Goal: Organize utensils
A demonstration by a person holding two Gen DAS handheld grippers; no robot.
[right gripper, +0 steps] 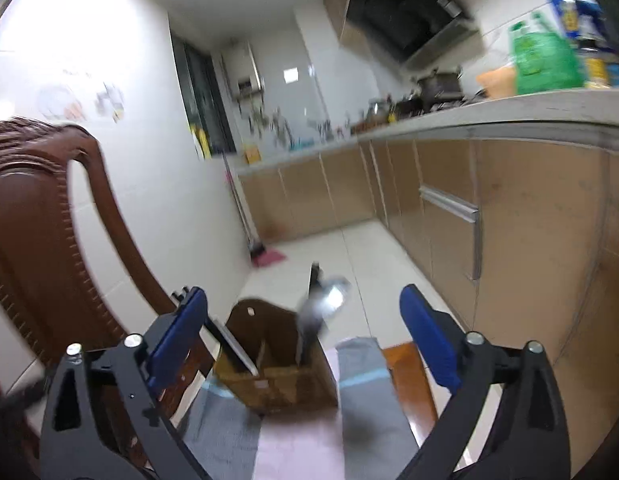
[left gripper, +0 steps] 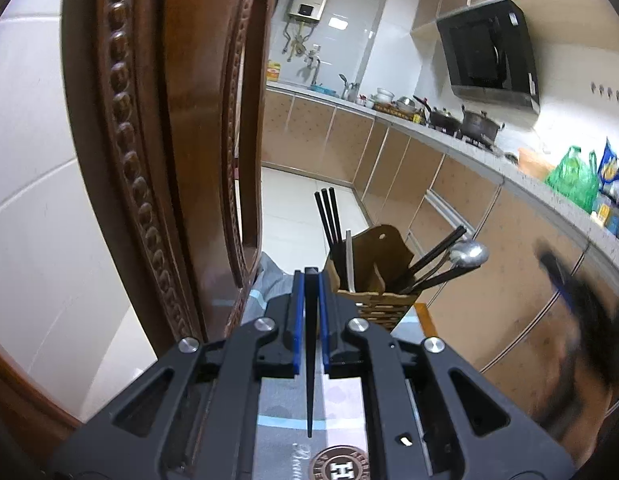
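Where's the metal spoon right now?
The metal spoon stands in the right compartment of the wooden utensil holder, bowl up, leaning right among black chopsticks, ahead of the left gripper.

At the left of your left wrist view a carved wooden chair back (left gripper: pixel 157 140) is filling the frame. At upper right a black range hood (left gripper: pixel 489 56) is hanging, with pots (left gripper: pixel 479 124) sitting under it on the counter (left gripper: pixel 469 148). A green bag (right gripper: pixel 541 56) is standing at upper right of your right view, and a broom (right gripper: pixel 265 256) is leaning at centre.
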